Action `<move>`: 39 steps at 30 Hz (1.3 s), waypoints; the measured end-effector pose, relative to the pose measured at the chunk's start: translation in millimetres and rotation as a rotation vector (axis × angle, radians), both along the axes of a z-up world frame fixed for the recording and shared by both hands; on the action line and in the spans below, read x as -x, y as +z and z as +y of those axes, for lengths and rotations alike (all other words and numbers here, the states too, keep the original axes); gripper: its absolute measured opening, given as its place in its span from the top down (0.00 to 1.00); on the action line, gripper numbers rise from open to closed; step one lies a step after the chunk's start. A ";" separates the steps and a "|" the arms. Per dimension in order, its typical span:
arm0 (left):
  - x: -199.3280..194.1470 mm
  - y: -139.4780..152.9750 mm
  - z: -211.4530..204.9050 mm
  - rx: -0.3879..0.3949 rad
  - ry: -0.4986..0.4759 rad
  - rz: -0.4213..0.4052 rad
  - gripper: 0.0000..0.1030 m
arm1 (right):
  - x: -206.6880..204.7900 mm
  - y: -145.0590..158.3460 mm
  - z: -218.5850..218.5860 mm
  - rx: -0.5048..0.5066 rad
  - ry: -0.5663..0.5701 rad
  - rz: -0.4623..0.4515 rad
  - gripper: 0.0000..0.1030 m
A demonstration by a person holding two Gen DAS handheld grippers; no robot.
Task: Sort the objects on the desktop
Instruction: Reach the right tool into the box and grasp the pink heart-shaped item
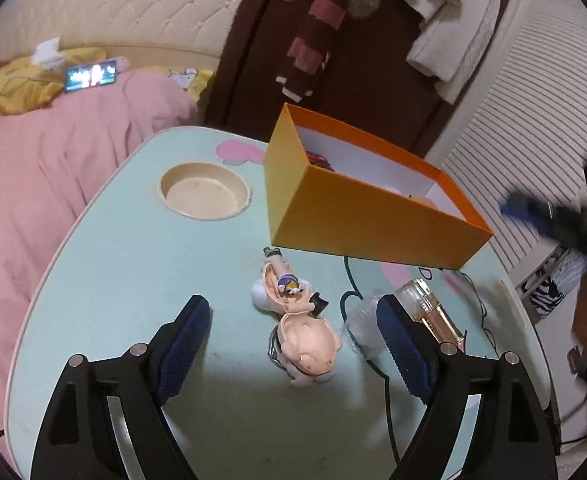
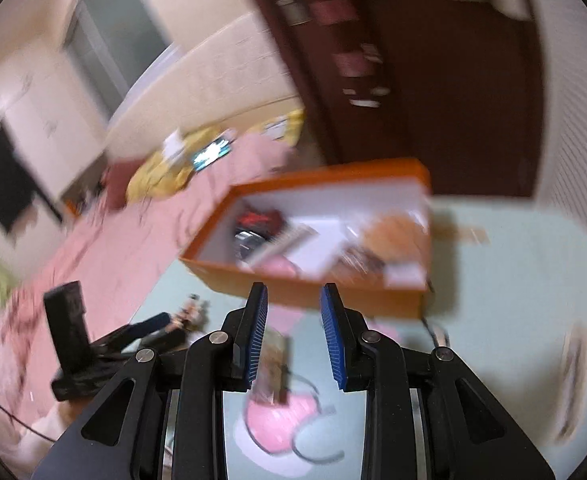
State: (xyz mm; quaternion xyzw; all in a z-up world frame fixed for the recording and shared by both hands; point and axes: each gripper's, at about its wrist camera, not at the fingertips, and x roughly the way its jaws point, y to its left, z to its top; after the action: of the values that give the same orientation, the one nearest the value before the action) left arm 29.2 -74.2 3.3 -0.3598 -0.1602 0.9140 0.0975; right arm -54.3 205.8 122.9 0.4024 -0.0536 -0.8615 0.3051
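Observation:
A peach-coloured toy figurine (image 1: 299, 334) lies on the pale green table (image 1: 133, 264). My left gripper (image 1: 293, 316) is open wide, with one finger on either side of the figurine and neither pad touching it. An amber perfume bottle (image 1: 429, 308) and a clear plastic piece (image 1: 359, 320) lie just beyond its right finger (image 1: 401, 336). The open orange box (image 1: 373, 216) stands behind them. In the blurred right wrist view, my right gripper (image 2: 293, 320) hangs above the table before the orange box (image 2: 313, 292). Its jaws are narrowly apart with nothing between them, and the perfume bottle (image 2: 273, 364) lies below.
A round cup recess (image 1: 204, 191) is sunk in the table's far left. A bed with a pink cover (image 1: 53, 168) runs along the left edge. A dark door with hanging clothes (image 1: 333, 40) stands behind the table. A black cable (image 1: 481, 308) trails on the right. The box holds several items.

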 end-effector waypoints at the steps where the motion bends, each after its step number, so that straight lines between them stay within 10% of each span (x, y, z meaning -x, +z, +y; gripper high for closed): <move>1: 0.0 -0.2 0.7 0.003 0.001 0.001 0.18 | 10.5 7.4 -9.9 -0.034 0.026 -0.014 0.67; 3: -0.6 -0.4 1.3 0.000 -0.001 0.004 0.18 | 41.1 13.4 -34.0 -0.107 0.068 -0.108 0.47; 8: -1.3 -0.9 0.2 -0.019 -0.004 0.007 0.18 | 114.8 -23.0 -86.6 -0.191 0.150 -0.523 0.46; 16: -0.8 -1.4 -4.6 -0.051 -0.005 0.006 0.17 | 152.7 -80.7 -122.4 -0.383 0.170 -0.753 0.46; 27: -0.3 -1.2 -7.1 -0.076 -0.005 0.003 0.16 | 138.7 -79.1 -143.6 -0.580 0.234 -0.671 0.64; 39: 0.6 -2.3 -10.0 -0.072 -0.012 0.007 0.16 | 142.0 -31.3 -102.4 -0.341 0.165 -0.604 0.80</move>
State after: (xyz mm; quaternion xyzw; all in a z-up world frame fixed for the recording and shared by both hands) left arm 28.5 -84.2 0.9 -0.3541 -0.1904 0.9082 0.1165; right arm -196.3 103.4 91.6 0.6871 0.0357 -0.6726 0.2724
